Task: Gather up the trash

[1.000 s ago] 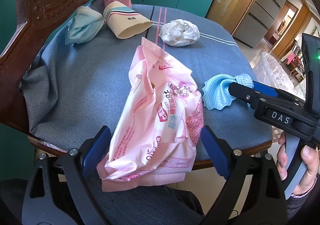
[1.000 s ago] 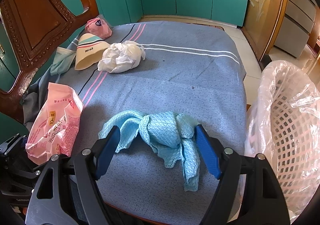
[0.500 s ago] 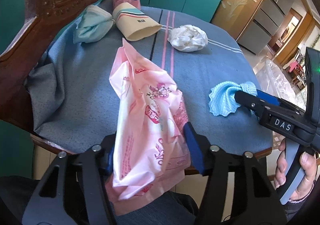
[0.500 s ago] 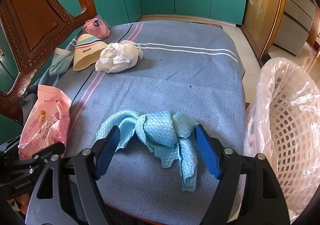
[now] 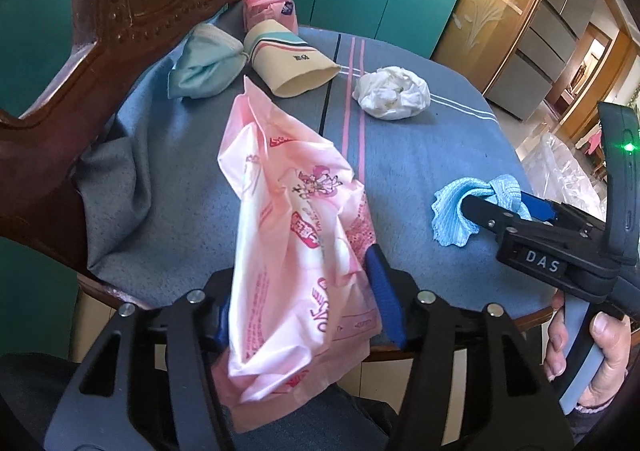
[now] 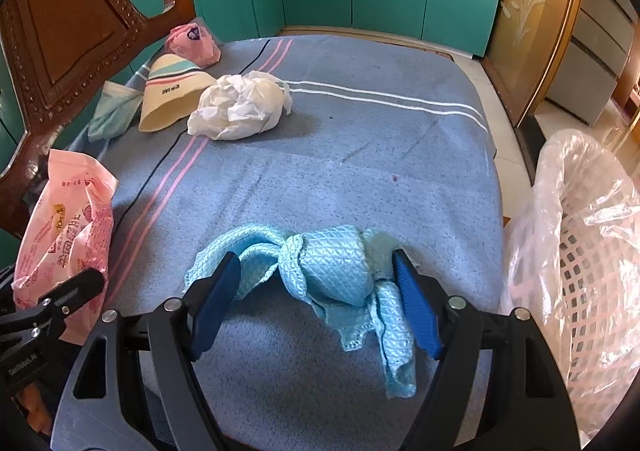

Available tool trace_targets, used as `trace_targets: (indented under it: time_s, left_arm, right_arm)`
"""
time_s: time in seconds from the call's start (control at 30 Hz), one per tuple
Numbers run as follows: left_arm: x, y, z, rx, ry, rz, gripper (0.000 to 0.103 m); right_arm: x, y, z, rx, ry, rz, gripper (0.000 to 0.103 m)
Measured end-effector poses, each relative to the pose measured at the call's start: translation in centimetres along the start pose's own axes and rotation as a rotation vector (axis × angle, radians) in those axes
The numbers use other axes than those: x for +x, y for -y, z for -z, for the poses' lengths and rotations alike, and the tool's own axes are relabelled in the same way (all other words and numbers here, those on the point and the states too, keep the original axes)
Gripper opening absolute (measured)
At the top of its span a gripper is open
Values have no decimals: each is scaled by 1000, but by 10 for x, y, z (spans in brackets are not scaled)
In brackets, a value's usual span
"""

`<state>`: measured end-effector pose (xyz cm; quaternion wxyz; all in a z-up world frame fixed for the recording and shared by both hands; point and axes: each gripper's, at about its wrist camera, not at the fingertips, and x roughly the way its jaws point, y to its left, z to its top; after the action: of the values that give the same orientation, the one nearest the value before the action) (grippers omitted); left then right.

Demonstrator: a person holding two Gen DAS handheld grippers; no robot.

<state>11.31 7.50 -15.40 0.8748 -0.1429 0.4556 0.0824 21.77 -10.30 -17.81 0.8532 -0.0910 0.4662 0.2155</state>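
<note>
The pink snack bag, low centre of my left view, is pinched in my left gripper and may slip out, being crinkly film, while my right gripper stands wide around the knotted blue cloth, unclamped.

Pink printed bag, light-blue waffle cloth — blue tablecloth, pink-and-white stripes

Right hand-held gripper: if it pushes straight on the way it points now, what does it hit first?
The knotted blue cloth. It already lies between the open fingers of the right hand-held gripper, on the tablecloth. Beyond it the cloth-covered table looks free for some way, though depth is hard to judge through the fisheye.
</note>
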Motion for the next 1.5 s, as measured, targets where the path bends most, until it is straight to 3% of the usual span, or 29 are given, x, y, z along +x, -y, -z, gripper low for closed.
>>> trace_targets:
  time_s: [0.23,0.4,0.67,0.77,1.23,1.5]
  left_arm:
    - [5,1,2,11,-16,-3,68]
    - [6,1,2,8,-18,5,66]
    - [4,1,2,7,-8,15,51]
    - [2,1,2,8,-1,13,48]
    - [-14,6,0,14,52,16,44]
    - [-43,4,-4,-14,164,33,43]
  right_arm:
    - [5,-5,2,-36,7,43,75]
    - [5,-6,3,-40,16,43,74]
    - [0,-5,4,-36,38,23,48]
    - [-2,-2,5,-23,40,11,45]
    - [-26,15,1,31,98,12,44]
    - [-38,20,1,40,120,9,44]
